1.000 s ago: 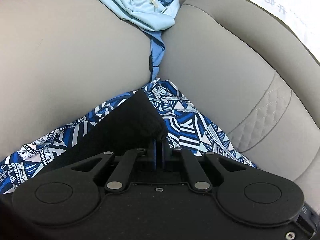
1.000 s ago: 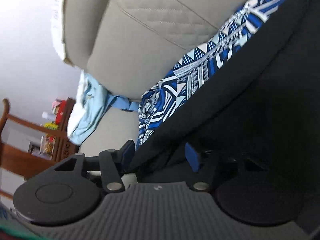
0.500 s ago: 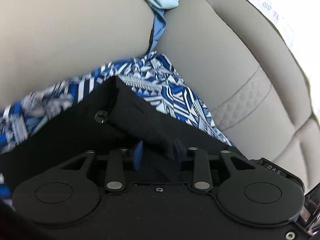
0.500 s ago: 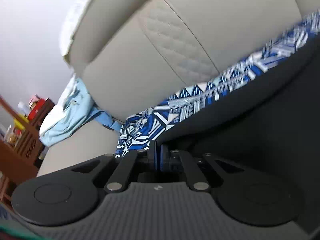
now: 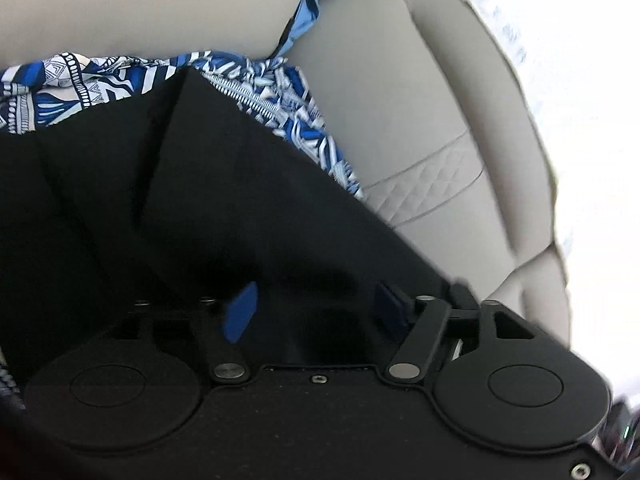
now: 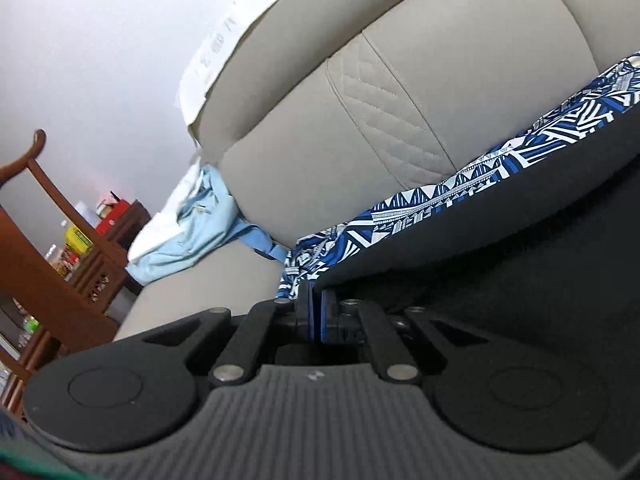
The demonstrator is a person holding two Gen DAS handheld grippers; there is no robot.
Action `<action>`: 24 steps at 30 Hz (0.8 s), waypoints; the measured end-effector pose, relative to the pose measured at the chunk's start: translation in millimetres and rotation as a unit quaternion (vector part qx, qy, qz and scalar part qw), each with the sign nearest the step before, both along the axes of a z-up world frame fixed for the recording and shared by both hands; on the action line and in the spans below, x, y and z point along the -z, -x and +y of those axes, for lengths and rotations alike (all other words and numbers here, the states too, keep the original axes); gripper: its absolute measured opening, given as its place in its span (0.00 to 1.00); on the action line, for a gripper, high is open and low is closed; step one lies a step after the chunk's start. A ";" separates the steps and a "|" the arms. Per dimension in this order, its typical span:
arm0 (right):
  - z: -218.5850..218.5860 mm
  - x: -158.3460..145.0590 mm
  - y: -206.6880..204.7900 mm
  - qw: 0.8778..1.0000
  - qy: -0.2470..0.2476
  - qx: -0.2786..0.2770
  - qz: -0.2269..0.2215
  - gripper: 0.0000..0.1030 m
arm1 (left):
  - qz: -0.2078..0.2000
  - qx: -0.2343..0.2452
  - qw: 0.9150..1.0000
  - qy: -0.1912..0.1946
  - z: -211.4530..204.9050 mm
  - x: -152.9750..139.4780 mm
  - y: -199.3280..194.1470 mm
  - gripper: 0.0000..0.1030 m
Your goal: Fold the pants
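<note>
The black pants (image 5: 208,184) lie on a blue and white patterned cloth (image 5: 80,84) on a beige sofa seat. In the left wrist view my left gripper (image 5: 316,312) is open, its blue pads wide apart just above the black fabric, holding nothing. In the right wrist view the pants (image 6: 500,264) fill the right side. My right gripper (image 6: 316,312) is shut, its blue pads pressed together at the edge of the black fabric; whether fabric is pinched between them I cannot tell.
The beige sofa backrest (image 5: 420,92) rises behind the pants, also in the right wrist view (image 6: 360,92). A light blue garment (image 6: 192,232) lies on the seat further along. Wooden furniture (image 6: 48,264) with small items stands beyond the sofa's end.
My left gripper opened from shut to wide apart and moved over the black pants. My right gripper went from open to shut at the pants' edge.
</note>
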State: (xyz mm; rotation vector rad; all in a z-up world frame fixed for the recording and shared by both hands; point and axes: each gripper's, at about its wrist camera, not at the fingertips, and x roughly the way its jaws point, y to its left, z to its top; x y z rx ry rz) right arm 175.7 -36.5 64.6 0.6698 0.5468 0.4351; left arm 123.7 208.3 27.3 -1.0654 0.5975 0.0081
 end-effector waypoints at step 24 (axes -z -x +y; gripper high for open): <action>-15.2 42.7 51.1 0.997 -0.020 0.039 0.059 0.05 | 0.032 -0.059 0.992 -0.107 -6.3 -8.8 43.3 0.29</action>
